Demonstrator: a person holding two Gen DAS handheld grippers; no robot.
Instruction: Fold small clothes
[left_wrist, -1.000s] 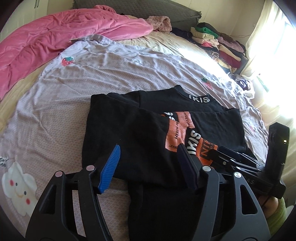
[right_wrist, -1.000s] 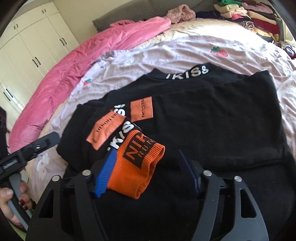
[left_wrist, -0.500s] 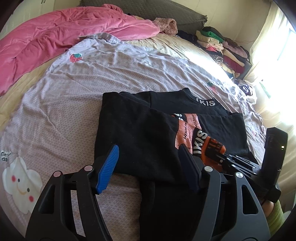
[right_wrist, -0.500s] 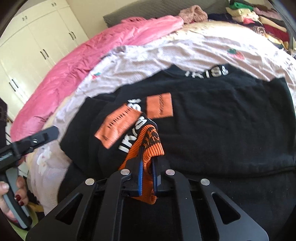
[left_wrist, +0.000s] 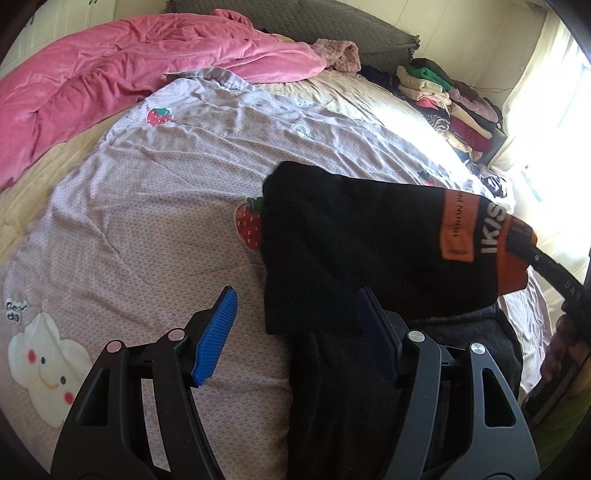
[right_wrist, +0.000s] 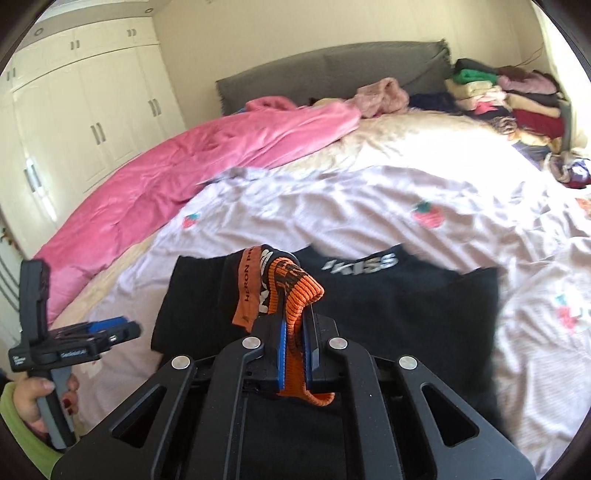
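Two grippers: right gripper (right_wrist: 293, 363) fingers clenched on orange cuff (right_wrist: 295, 291), left gripper (left_wrist: 301, 338) fingers released.

Black sweater (right_wrist: 369, 295) with orange cuff (right_wrist: 295, 291), strawberry-print lilac sheet (left_wrist: 166, 221), pink duvet (left_wrist: 110, 74).

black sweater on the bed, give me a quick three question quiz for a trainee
1. True or false: the right tool is shut on the orange cuff of the black sweater.
2. Which describes the left tool? A) open, holding nothing B) shut on the pink blanket C) shut on the cuff
3. Fill in: the sheet under the sweater is printed with red ____.

Key: 1 true; 2 A; 3 strawberries
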